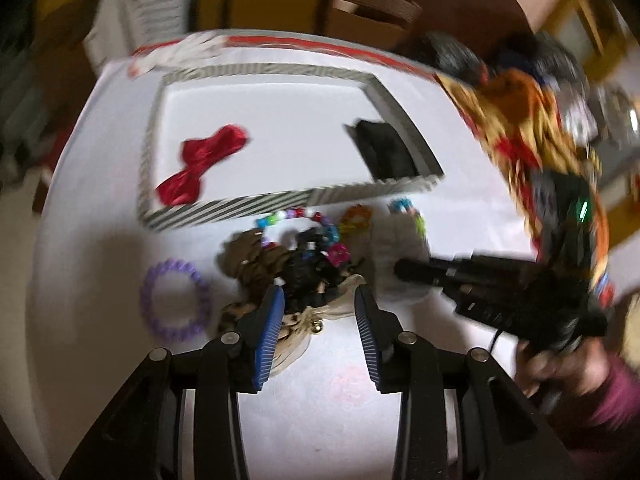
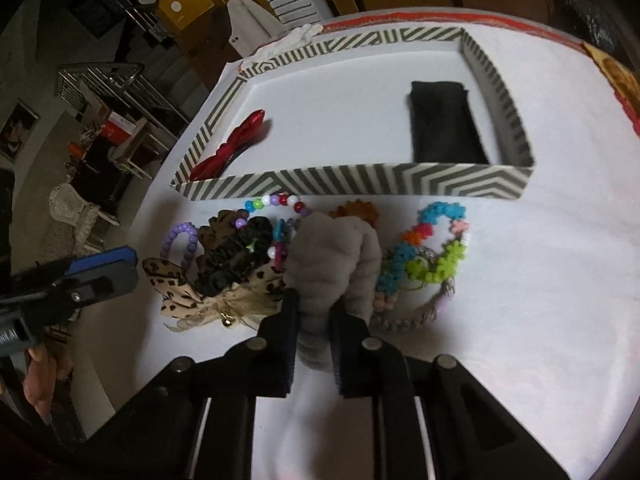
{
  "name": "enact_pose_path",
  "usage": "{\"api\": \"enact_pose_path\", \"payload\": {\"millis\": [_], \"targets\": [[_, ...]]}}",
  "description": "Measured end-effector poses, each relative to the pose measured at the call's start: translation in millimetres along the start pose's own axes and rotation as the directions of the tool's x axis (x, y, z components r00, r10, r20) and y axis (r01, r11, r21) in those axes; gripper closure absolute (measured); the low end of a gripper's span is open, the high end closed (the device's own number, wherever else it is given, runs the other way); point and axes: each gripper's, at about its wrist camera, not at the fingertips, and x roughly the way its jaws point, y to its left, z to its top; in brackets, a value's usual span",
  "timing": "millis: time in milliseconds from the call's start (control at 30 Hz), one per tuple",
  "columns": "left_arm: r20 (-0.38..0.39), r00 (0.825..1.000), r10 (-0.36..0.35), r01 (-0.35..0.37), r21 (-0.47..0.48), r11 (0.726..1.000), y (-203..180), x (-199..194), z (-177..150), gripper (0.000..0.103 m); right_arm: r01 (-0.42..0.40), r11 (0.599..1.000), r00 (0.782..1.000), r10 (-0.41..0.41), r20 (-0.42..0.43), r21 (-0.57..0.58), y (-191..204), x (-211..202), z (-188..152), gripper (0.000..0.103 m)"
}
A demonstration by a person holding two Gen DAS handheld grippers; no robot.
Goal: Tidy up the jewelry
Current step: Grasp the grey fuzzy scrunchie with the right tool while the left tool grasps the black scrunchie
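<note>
While the right gripper pinches the grey scrunchie in the pile near the striped tray, the left gripper hovers wide open; lifting it into the tray looks next.

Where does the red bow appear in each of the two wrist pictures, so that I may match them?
Left wrist view: the red bow lies left of centre, inside the striped box, near its front left corner.
Right wrist view: the red bow lies in the upper left part, against the left wall of the striped box.
Shared landmark: the black pouch at the opposite, right end of the same box.
</note>
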Motion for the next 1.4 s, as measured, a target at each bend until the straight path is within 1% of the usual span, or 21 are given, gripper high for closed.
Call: {"api": "enact_pose_path", "payload": {"millis": [100,133,233,333,400,433,467,500,533,600,733,800,900,1033,1233,1400], "targets": [[-0.037,0.999,0.021,-0.017,0.099,0.995,-17.2,14.2,-0.4,0.074,0.005,1.000,1.000,-0.005,0.012,0.011,-8.7,-12.4,-0.9,0.089],[-0.055,0.998,0.022,-0.015,0.114,0.993,-20.2,20.2,-0.1,0.074,0.006,1.000,1.000,-0.006,0.016,0.015,-11.6,-15.9,-1.0,0.089],[-0.089,0.996,0.025,-0.014,0.121,0.993,-21.0,35.8,2.1,0.074,0.004,0.999,1.000,-0.005,0.030,0.038,-21.7,-26.4,-0.4,0.089],[-0.108,0.993,0.036,-0.022,0.134,0.991,-20.6,46.6,3.6,0.074,-0.009,0.998,0.999,0.006,0.044,0.061,-30.3,-33.6,0.0,0.089],[-0.118,0.992,0.044,-0.029,0.126,0.992,-17.1,53.6,5.8,0.075,-0.020,0.997,0.999,0.016,0.052,0.073,-34.0,-37.0,-0.6,0.089],[-0.118,0.992,0.038,-0.025,0.108,0.994,-13.4,55.5,7.1,0.084,-0.022,0.997,0.998,0.018,0.055,0.077,-35.6,-38.8,-1.0,0.089],[-0.119,0.993,0.025,-0.015,0.089,0.996,-9.8,57.1,8.4,0.091,-0.022,0.997,0.998,0.017,0.058,0.080,-36.5,-40.0,-1.3,0.089],[-0.119,0.993,0.022,-0.014,0.075,0.997,-7.3,58.1,9.4,0.100,-0.022,0.996,0.998,0.017,0.061,0.081,-37.1,-40.4,-1.5,0.089],[-0.115,0.993,0.027,-0.020,0.070,0.997,-5.7,57.7,9.7,0.103,-0.024,0.996,0.998,0.018,0.063,0.082,-37.5,-40.9,-1.7,0.089],[-0.097,0.995,0.031,-0.026,0.056,0.998,-2.2,52.3,9.7,0.103,-0.023,0.996,0.998,0.018,0.065,0.081,-36.8,-41.6,-2.1,0.089],[-0.052,0.998,-0.029,0.029,-0.004,1.000,8.3,30.5,12.5,0.103,-0.043,0.996,0.994,0.035,0.101,0.084,-33.8,-50.4,-0.4,0.089],[-0.026,0.999,-0.038,0.037,-0.018,0.999,11.6,20.0,16.5,0.103,-0.059,0.995,0.992,0.050,0.116,0.080,-31.1,-56.7,2.6,0.089],[0.019,0.998,-0.053,0.054,-0.042,0.998,15.9,2.0,24.8,0.103,-0.059,0.996,0.990,0.050,0.133,0.063,-25.3,-63.4,8.1,0.089],[0.075,0.996,-0.054,0.058,-0.053,0.997,18.6,-16.3,40.6,0.103,-0.067,0.996,0.988,0.057,0.142,0.062,-22.2,-68.8,14.6,0.089],[0.140,0.990,-0.013,0.024,-0.075,0.997,25.0,-29.5,68.5,0.103,-0.051,0.998,0.987,0.044,0.154,0.040,-15.7,-72.7,34.1,0.089],[0.154,0.988,0.023,-0.010,-0.087,0.996,28.9,-21.4,86.4,0.103,-0.025,1.000,0.987,0.023,0.157,0.015,-12.3,-69.4,58.5,0.089]]}}
